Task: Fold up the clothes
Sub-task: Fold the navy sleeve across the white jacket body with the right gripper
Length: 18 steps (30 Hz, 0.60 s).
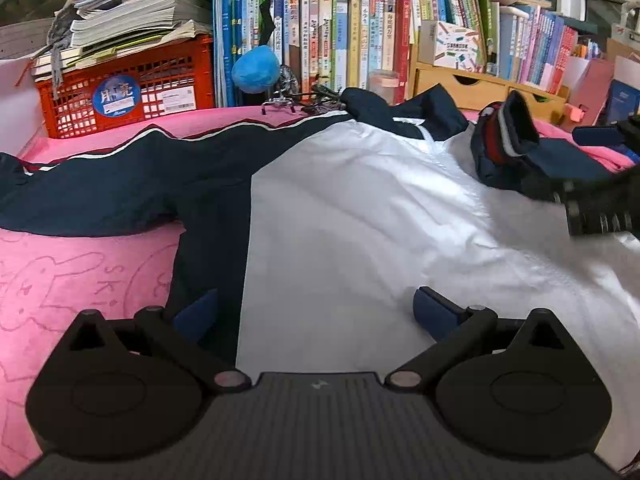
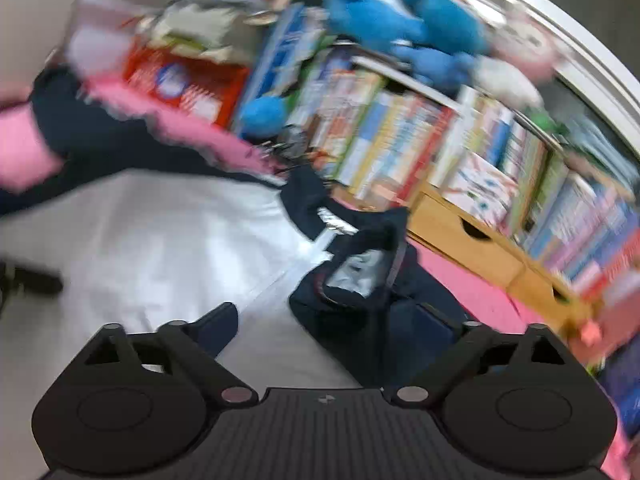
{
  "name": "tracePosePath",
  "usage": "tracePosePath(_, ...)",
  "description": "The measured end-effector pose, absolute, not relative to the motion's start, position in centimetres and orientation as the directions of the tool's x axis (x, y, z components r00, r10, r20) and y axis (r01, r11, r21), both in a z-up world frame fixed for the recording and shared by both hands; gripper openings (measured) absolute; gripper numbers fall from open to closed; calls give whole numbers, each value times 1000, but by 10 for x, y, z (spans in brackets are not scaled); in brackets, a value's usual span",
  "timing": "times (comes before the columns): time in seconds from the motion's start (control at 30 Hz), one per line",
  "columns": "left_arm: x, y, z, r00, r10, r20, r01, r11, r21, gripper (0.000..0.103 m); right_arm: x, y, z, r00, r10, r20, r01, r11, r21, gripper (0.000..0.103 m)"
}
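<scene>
Pink cloth (image 1: 80, 280) covered the surface where a navy-and-white jacket (image 1: 340, 208) lay spread out, its white panel facing up. One navy sleeve (image 1: 100, 184), edged with a white and red stripe, stretched away to the left across the pink. At the far right the other sleeve (image 1: 512, 140) was bunched up, its ribbed cuff standing above the white panel.

The left gripper (image 1: 316, 312) hung low over the jacket's near edge with its jaws wide apart; nothing was between them, one blue pad above the navy side panel and the other above the white. The right gripper (image 2: 340, 324) was also spread wide and held nothing. In its own blurred view the bunched sleeve lay just ahead between its fingers, but not pinched. From the left wrist view its black body showed at the right edge, just beside that sleeve.

Behind the jacket stood a red crate (image 1: 132, 88) stacked with papers (image 1: 132, 16), rows of books (image 1: 352, 40), a wooden drawer unit (image 1: 472, 84) and a blue plush ball (image 1: 256, 68).
</scene>
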State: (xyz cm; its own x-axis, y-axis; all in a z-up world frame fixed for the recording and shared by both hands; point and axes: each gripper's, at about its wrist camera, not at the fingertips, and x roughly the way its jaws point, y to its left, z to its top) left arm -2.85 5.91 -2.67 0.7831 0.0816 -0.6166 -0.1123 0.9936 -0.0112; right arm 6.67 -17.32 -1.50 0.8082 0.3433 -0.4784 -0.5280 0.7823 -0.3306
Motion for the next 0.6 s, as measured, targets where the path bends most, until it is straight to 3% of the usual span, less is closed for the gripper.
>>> tracePosePath(0.13, -30, 61, -27, 794, 62, -605, -102, 994, -32, 103, 105, -176, -7, 776, 341, -530, -453, 887, -93, 95)
tracePosePath(0.17, -30, 61, -27, 796, 57, -602, -99, 994, -38, 103, 119, -174, -8, 763, 342, -549, -431, 902, -37, 86)
tracePosePath(0.2, -32, 63, -27, 799, 51, -599, -97, 994, -45, 103, 138, -167, -11, 746, 322, -582, -394, 919, 3, 40)
tracePosePath(0.23, -33, 65, -27, 802, 45, -595, -96, 994, -54, 103, 156, -160, -13, 730, 305, -612, -359, 933, 37, 18)
tracePosePath(0.33, -35, 69, -27, 810, 31, -585, -94, 992, -78, 103, 191, -126, -1, 708, 296, -641, -321, 944, 81, 18)
tracePosePath(0.43, -36, 72, -26, 816, 18, -577, -91, 991, -98, 103, 179, -86, 19, 688, 444, -575, -484, 870, 93, 18)
tracePosePath(0.47, -36, 72, -26, 818, 15, -576, -90, 991, -101, 103, 170, -80, 23, 651, 518, -555, -563, 820, 105, 22)
tracePosePath(0.53, -37, 73, -26, 820, 10, -572, -88, 990, -109, 103, 153, -68, 29, 570, 637, -519, -693, 712, 113, 53)
tracePosePath(0.57, -37, 73, -26, 821, 8, -570, -87, 990, -112, 103, 147, -64, 28, 591, 605, -533, -682, 728, 70, 90)
tracePosePath(0.6, -38, 74, -26, 823, 5, -568, -86, 989, -116, 103, 141, -61, 27, 612, 574, -544, -671, 741, 25, 102)
